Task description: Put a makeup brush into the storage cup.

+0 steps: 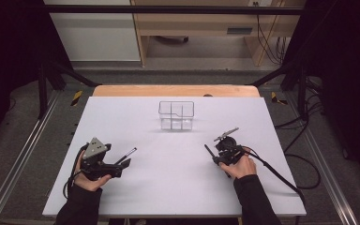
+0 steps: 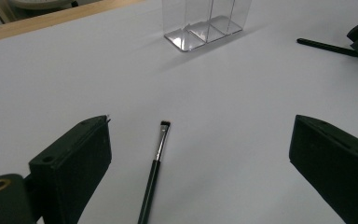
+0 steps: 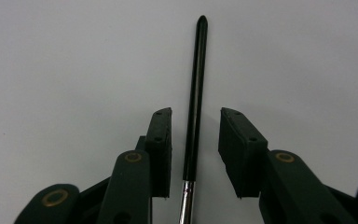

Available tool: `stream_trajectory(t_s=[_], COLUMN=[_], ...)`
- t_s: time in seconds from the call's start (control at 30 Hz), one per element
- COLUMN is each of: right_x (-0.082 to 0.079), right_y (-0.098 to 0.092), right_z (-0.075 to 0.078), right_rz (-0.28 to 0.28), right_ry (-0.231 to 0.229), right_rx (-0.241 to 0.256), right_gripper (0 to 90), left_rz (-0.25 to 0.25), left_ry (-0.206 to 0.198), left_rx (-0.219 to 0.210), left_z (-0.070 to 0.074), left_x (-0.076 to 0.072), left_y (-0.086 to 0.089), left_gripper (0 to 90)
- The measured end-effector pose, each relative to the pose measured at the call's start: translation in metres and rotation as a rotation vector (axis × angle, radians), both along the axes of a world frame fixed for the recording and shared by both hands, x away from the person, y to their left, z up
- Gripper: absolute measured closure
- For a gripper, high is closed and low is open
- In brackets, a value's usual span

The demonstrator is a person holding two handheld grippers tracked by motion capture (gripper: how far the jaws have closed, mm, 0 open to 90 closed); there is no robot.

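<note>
Left gripper (image 2: 200, 154) wide; brush (image 2: 154, 163) on the table between its jaws. Right gripper (image 3: 195, 140) narrow, straddling second brush (image 3: 195, 93), not gripping.

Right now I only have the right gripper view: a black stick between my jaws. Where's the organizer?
Observer: The clear organizer stands at the table's far middle, ahead of both grippers.
Operator: Is that stick a brush?
Observer: Yes. The high view shows the right brush lying flat, handle tip pointing away from the right gripper.
Operator: And the left side?
Observer: The left gripper is open wide, a second brush lying between its jaws, bristles toward the organizer.
</note>
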State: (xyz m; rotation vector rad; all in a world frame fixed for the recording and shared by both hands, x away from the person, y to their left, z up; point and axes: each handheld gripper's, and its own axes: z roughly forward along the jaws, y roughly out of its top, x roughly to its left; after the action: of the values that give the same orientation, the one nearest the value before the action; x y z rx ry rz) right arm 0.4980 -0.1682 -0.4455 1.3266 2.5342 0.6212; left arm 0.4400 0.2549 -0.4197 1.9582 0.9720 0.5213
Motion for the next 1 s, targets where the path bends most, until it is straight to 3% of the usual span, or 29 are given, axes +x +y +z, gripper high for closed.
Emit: stream_trajectory(t_s=[0.3, 0.7, 1.0], right_x=[0.0029, 0.0025, 0.0039], right_y=[0.0023, 0.0036, 0.0045], right_z=[-0.0059, -0.0054, -0.0039], right_rz=[0.003, 0.001, 0.01], right_ry=[0.067, 0.098, 0.114], right_rx=[-0.03, -0.053, -0.062], right_gripper=[73.4, 83.8, 84.3], left_rz=[-0.001, -0.003, -0.005], left_ry=[0.001, 0.004, 0.005], left_rx=[0.001, 0.002, 0.002], left_z=[-0.0001, -0.0006, -0.0005], left_x=[0.0, 0.0003, 0.0004], left_y=[0.0, -0.0007, -0.0006], left_gripper=[4.7, 4.7, 4.7])
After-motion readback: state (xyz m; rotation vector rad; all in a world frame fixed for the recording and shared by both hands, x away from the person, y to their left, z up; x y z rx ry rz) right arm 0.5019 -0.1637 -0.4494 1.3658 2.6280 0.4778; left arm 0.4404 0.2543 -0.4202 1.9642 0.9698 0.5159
